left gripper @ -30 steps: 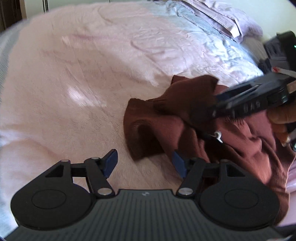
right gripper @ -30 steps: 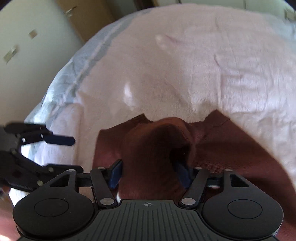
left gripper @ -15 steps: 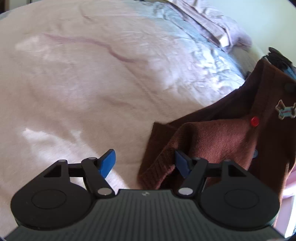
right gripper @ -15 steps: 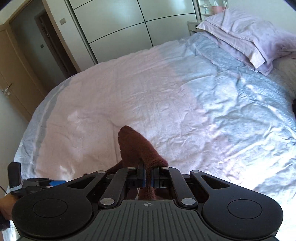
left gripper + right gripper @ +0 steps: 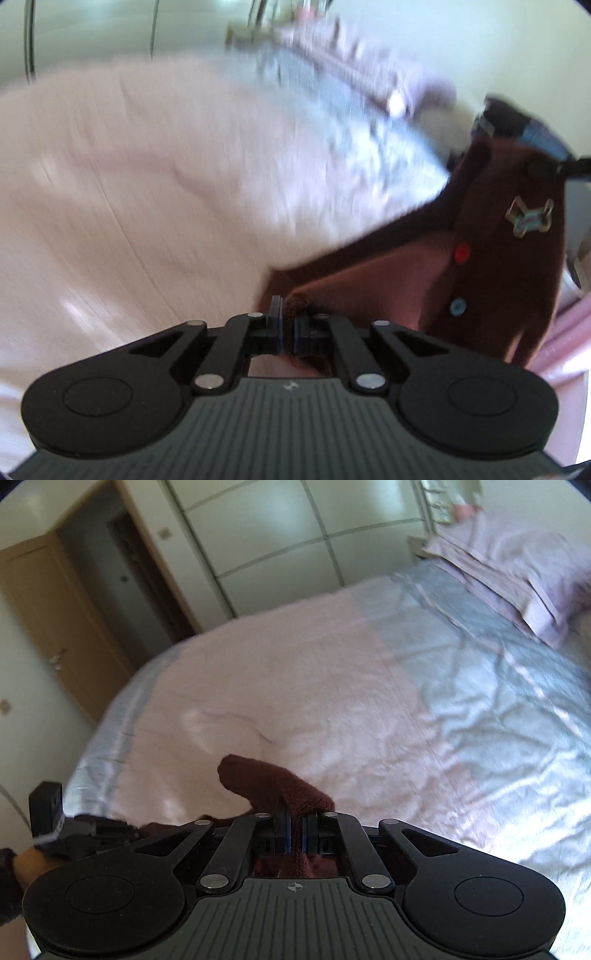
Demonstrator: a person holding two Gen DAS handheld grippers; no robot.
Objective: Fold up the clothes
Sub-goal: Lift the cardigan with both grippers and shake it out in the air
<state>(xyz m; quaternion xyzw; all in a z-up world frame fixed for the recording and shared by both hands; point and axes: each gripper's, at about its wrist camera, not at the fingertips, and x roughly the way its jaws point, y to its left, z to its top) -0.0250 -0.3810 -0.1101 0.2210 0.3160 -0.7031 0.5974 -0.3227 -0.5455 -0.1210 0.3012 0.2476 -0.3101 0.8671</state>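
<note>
A brown knit cardigan [image 5: 498, 277] with a red button, a blue button and a dog-shaped patch hangs stretched above the bed. In the blurred left wrist view, my left gripper [image 5: 288, 317] is closing its jaws tight on the cardigan's lower knit edge, which is pinched between the pads. The garment's top runs up to my right gripper [image 5: 495, 125] at the upper right. In the right wrist view, my right gripper [image 5: 295, 823] is shut on a fold of the cardigan [image 5: 258, 779] that pokes out beyond the fingers. My left gripper [image 5: 125, 829] shows low at the left, held by a hand.
Below lies a wide bed with a pink blanket [image 5: 295, 686] and a crumpled blue-grey sheet [image 5: 498, 709]. Lilac pillows [image 5: 524, 576] are stacked at its head. White wardrobe doors [image 5: 280, 535] and a wooden door [image 5: 55, 609] stand beyond the bed's far side.
My left gripper went from open beside the cardigan's edge to shut on it, and rose. My right gripper lifted the cardigan off the bed, so it now hangs between both.
</note>
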